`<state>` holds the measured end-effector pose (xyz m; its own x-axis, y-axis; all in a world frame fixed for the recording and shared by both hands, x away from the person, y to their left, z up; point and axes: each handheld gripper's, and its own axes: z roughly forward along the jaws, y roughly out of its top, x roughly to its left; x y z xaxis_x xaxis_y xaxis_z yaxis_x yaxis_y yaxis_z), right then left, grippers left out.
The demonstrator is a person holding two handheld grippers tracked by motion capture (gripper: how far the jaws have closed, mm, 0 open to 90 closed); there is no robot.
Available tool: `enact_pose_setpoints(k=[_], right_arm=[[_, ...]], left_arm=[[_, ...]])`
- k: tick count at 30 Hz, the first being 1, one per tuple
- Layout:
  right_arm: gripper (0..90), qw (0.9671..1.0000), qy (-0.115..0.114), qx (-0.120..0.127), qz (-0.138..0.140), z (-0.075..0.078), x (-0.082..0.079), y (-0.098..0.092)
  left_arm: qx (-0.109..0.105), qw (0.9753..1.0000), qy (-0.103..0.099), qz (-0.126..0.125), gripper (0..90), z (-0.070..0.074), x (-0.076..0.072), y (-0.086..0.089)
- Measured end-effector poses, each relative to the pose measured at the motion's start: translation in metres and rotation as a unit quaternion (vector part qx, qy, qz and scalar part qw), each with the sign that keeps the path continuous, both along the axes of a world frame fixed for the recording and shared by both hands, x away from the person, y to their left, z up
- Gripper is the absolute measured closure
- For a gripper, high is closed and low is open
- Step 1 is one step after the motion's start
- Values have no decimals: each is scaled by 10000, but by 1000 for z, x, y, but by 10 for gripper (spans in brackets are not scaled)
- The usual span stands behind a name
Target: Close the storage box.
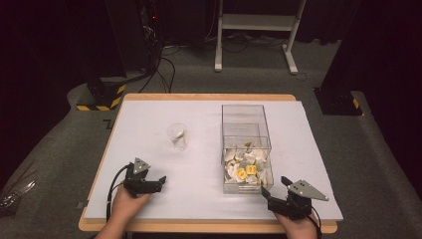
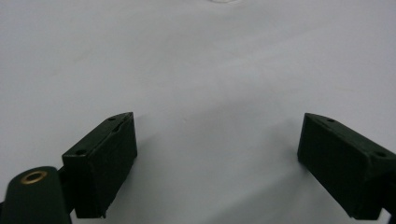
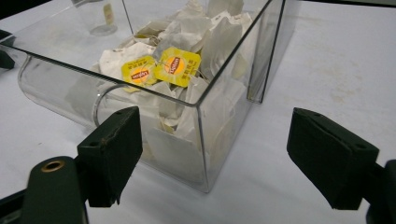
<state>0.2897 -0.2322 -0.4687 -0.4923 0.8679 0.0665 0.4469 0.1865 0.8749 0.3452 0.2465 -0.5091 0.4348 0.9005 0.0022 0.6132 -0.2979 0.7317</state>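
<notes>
A clear plastic box [image 1: 246, 147] stands right of the table's middle, its near compartment heaped with white tea bags [image 1: 247, 164], two with yellow tags [image 3: 161, 67]. A small clear cup [image 1: 177, 136] stands upright left of the box. My left gripper [image 1: 162, 181] rests near the front left of the table, open, with bare table between its jaws [image 2: 217, 154]. My right gripper [image 1: 274, 190] sits at the front right, open, just in front of the box's near corner [image 3: 203, 140]. The cup [image 3: 95, 16] appears behind the box in the right gripper view.
The white table top [image 1: 149, 119] has bare room at the left and the back. Beyond the table stand a white frame's legs [image 1: 256, 30], cables on the floor [image 1: 164, 69] and a yellow-and-black striped base [image 1: 102, 97].
</notes>
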Motion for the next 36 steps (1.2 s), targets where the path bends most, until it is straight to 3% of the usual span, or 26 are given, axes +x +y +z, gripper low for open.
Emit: enact_pose_setpoints(k=[21,36], right_arm=[[183,9999,-107,34,6,0,10,5],[177,9998,-175,114,-11,-1,30,9]], left_arm=[[-1,10000,-15,27,139,0,-1,1],[-50,9999,-62,106,182,0,-2,2]])
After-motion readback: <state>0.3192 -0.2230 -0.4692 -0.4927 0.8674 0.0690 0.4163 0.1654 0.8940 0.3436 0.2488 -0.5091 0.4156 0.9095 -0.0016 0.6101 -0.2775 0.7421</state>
